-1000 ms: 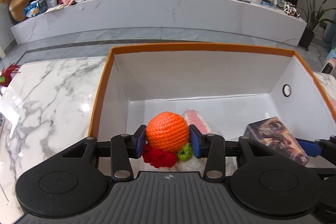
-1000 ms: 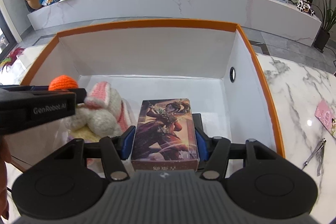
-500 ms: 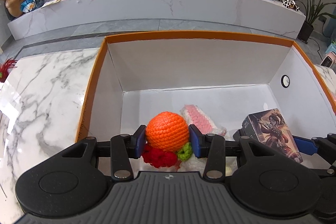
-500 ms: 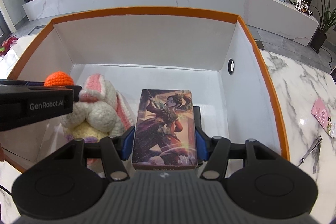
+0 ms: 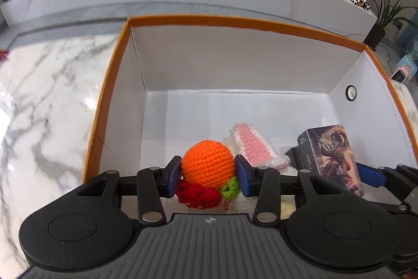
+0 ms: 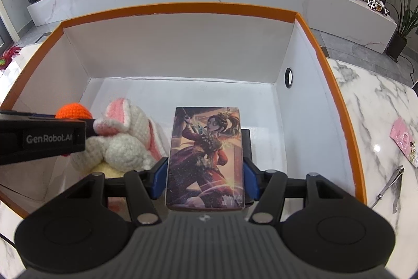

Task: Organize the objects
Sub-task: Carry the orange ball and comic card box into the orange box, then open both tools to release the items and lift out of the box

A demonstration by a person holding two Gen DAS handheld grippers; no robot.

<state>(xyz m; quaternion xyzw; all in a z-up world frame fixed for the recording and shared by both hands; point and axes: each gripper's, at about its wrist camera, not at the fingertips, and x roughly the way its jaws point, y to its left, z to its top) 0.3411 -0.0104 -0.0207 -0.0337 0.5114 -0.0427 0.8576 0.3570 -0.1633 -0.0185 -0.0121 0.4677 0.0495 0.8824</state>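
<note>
My left claw (image 5: 207,171) is closed on the soft, light crochet orange (image 5: 207,163) and my right claw (image 6: 205,178) on the stiff card box (image 6: 206,156), both over the storage box (image 6: 308,25), probably not yet resting.

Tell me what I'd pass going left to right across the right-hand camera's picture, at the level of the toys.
Left gripper holding the orange crochet ball → white crochet bunny → illustrated card box → orange-rimmed box's right wall → pink card on the marble table.
</note>
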